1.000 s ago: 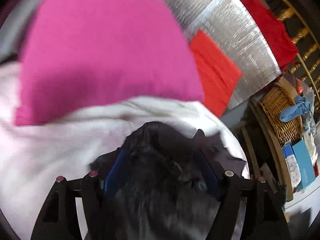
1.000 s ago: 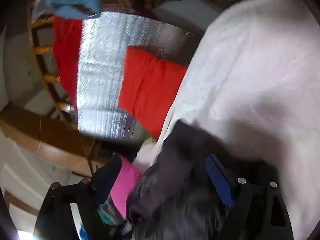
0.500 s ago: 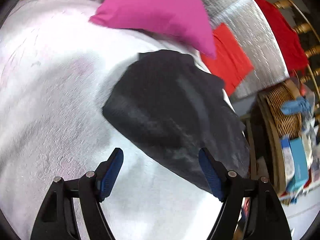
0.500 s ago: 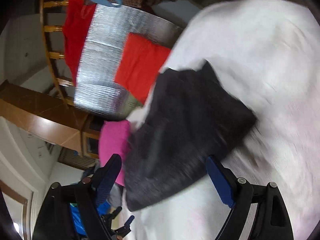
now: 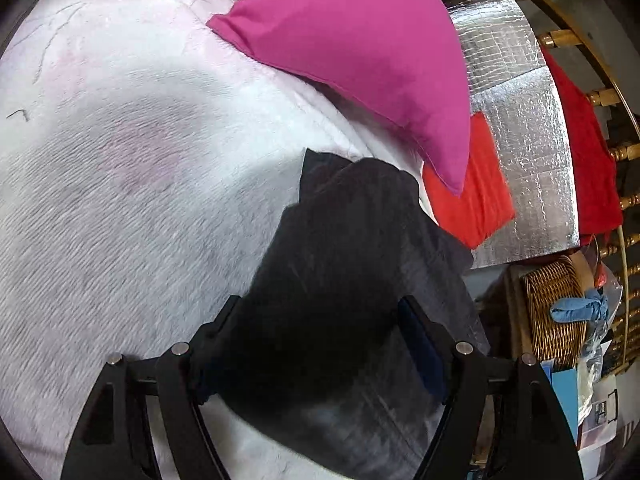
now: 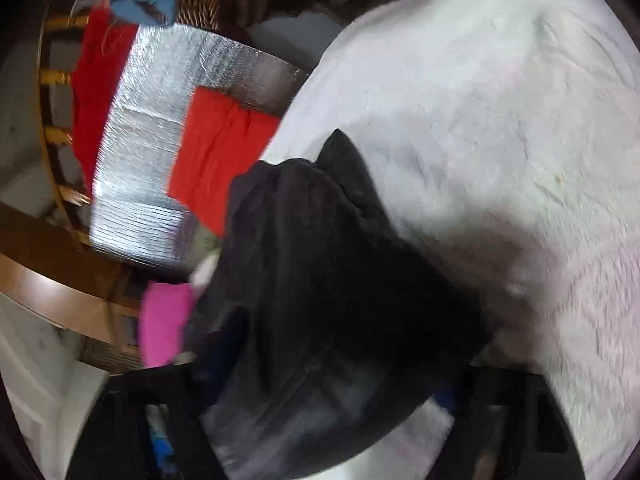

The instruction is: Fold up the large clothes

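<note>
Cloth [image 5: 344,280], dark and already folded into a compact wedge, lies on the white bed [image 5: 120,200], reaching from 12 down to 6 o'clock in both wrist views. By my reading most folds are done; a last fold or tidy-up may remain. Left claw [image 5: 320,332] straddles the cloth's near end, jaws closing, cloth between them, pads not clearly pressing yet. Right claw [image 6: 332,380] also straddles it, jaws closing; blur hides its pads, so grip cannot be told. Both point down at a slant. Pink pillow [image 5: 360,48] lies at 1 o'clock, red cloth [image 5: 472,192] on silver mat [image 5: 520,140] at 3.
</note>
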Tool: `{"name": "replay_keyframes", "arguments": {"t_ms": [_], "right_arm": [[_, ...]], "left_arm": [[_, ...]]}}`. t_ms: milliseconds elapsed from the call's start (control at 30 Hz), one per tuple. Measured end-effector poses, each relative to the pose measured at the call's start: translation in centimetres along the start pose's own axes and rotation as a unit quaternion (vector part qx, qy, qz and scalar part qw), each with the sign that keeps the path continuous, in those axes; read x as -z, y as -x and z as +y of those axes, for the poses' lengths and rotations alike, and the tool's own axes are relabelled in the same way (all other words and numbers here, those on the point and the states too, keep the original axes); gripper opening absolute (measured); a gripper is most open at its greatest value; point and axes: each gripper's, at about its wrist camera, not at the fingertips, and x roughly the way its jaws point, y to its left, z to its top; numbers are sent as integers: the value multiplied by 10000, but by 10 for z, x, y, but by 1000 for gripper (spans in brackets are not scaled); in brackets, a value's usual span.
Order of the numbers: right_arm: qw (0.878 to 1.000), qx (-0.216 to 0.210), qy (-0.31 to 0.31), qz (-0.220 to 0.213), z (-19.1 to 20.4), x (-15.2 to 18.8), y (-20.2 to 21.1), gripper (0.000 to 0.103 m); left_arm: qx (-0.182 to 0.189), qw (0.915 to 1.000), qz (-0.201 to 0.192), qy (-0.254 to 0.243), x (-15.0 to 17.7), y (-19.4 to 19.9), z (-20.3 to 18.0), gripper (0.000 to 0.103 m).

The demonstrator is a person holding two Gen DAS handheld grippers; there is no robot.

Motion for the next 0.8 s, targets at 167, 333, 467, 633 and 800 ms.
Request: {"name": "replay_keyframes", "arguments": {"t_ms": [167, 333, 467, 633, 800], "right_arm": [[9939, 174, 1023, -377, 33, 2, 18, 35], [9892, 280, 1344, -517, 44, 12, 48, 33], [9914, 375, 1229, -263, 24, 22, 82, 33], [9865, 780, 1313, 597, -1, 31, 88, 39], [9820, 864, 1346, 1004, -9, 27, 124, 66]], "left_arm": [[-150, 9996, -174, -189, 1, 6, -10, 33], [-256, 9972, -381, -582, 17, 36, -29, 28], [-388, 9953, -168, -866, 42, 67, -18, 28], [-1045, 9841, 490, -1349, 71, 84, 7, 46], [-1305, 9755, 749, -1604, 69, 133, 10, 58]]}}
